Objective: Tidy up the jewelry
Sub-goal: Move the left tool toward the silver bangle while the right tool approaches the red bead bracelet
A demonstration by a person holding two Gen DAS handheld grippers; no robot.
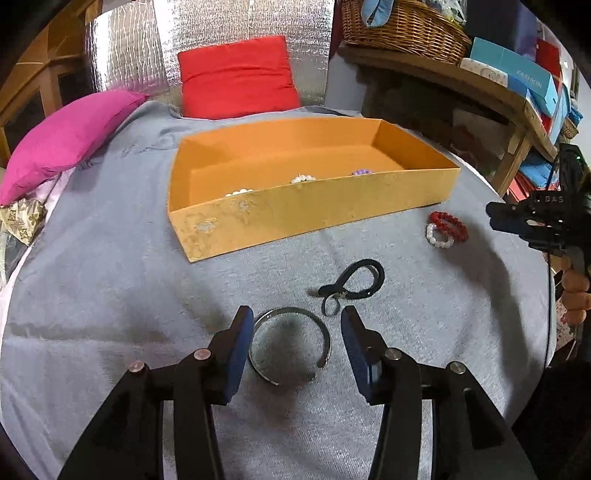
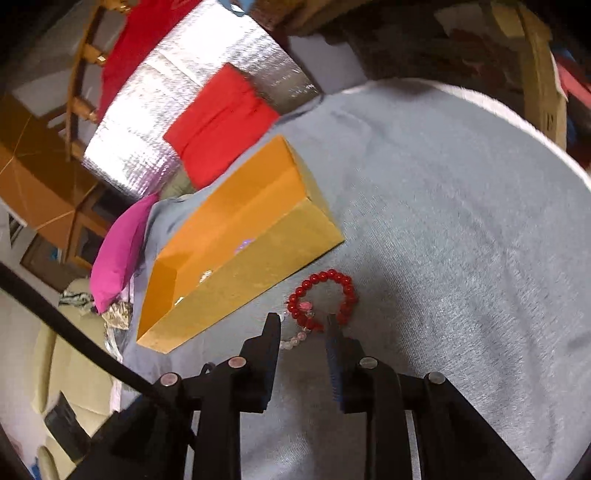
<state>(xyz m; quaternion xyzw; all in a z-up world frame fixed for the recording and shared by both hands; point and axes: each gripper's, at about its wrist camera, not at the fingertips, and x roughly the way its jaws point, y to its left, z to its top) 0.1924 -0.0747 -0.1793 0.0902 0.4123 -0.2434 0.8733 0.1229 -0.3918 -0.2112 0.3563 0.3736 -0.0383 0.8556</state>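
Cluttered room behind: silver quilted foil panel (image 1: 207,48), wooden shelving, wicker basket (image 1: 399,29), red cushion (image 1: 236,77), magenta cushion (image 1: 62,144). Grey-blanketed desk (image 1: 110,295) in front, carrying a long orange tray (image 1: 306,210) with its long axis across the left view, pale and purple beads just visible inside. Nearer, a black cord loop (image 1: 354,282), then an open silver bangle (image 1: 291,347) lying flat. Left tool (image 1: 297,347) released, jaws apart and straddling the bangle, gap of the bangle facing lower right, pads not pressing. Right tool (image 2: 303,336) parted narrowly, empty, tips just short of the red bead bracelet (image 2: 328,295) and the white bead ring (image 1: 439,236) touching it; likely next pick for that hand. Readable: "FASHION" on a blue box (image 1: 517,74), "DAS" on the right tool's body.
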